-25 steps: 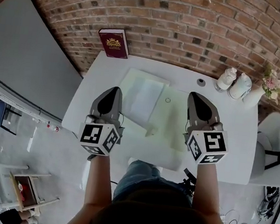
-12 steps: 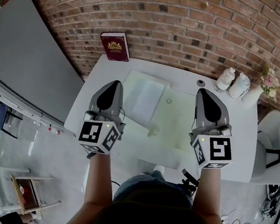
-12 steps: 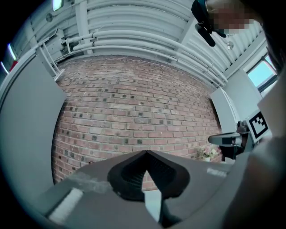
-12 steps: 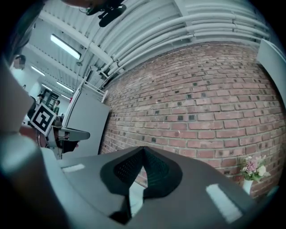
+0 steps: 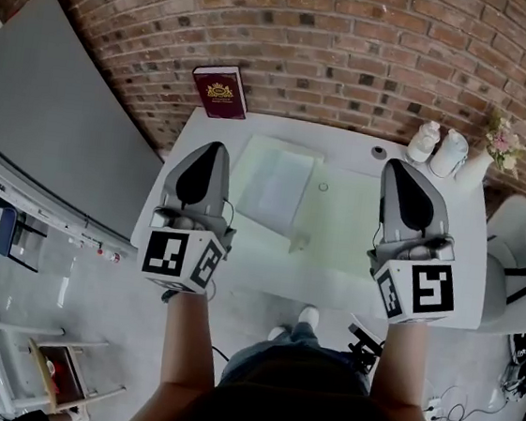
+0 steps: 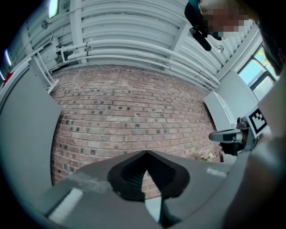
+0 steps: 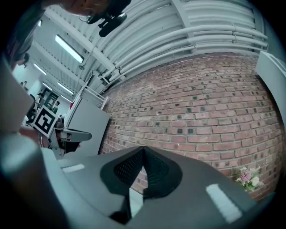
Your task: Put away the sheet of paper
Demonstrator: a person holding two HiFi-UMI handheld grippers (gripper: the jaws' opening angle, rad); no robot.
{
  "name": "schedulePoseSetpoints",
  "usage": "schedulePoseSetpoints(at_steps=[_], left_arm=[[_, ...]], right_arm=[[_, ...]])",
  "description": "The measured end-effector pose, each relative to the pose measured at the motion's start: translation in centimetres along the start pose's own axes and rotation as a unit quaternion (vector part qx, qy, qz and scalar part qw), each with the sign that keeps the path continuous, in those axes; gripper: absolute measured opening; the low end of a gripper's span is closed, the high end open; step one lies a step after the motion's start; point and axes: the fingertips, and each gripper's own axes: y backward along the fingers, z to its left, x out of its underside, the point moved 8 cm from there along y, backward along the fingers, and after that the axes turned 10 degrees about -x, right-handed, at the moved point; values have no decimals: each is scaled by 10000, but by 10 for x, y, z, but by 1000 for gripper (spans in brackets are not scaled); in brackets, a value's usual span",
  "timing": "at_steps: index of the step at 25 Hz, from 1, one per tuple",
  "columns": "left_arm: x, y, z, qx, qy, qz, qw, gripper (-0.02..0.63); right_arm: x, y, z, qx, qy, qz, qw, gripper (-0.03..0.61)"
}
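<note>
The sheet of paper lies flat on the white table, left of centre, beside a pale green sheet. Both grippers hang in the air over the table's near half, pointing toward the brick wall. My left gripper is just left of the paper, its jaws shut on nothing, tips meeting. My right gripper is over the right half, also shut and empty. Neither touches the paper.
A dark red book leans against the brick wall at the back left corner. Two white bottles and a vase of flowers stand at the back right. A small ring lies mid-table. A white chair stands to the right.
Both grippers have risen above the table and drawn a little further apart. Their jaws stay shut. The paper has not moved.
</note>
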Motion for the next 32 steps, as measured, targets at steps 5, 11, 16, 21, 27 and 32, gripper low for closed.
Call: schedulePoseSetpoints(at_steps=[5, 11, 16, 21, 27, 32], left_arm=[[-6, 9, -1, -29, 36, -79, 10000, -5], [-8, 15, -4, -13, 52, -117, 9999, -5], [-13, 16, -4, -18, -12, -161, 9999, -5], [-17, 17, 0, -50, -45, -209, 9998, -5], [-20, 14, -3, 0, -105, -246, 9996, -5], [-24, 11, -9, 69, -316, -296, 9990, -6]], right_arm=[[-6, 7, 5, 28, 15, -74, 10000, 2], [-9, 8, 7, -20, 88, -21, 10000, 0], [-9, 8, 7, -39, 68, 0, 10000, 0], [-12, 6, 4, -45, 39, -37, 10000, 0], [-13, 4, 6, -74, 117, 6, 9999, 0], [-15, 4, 2, -41, 83, -9, 10000, 0]])
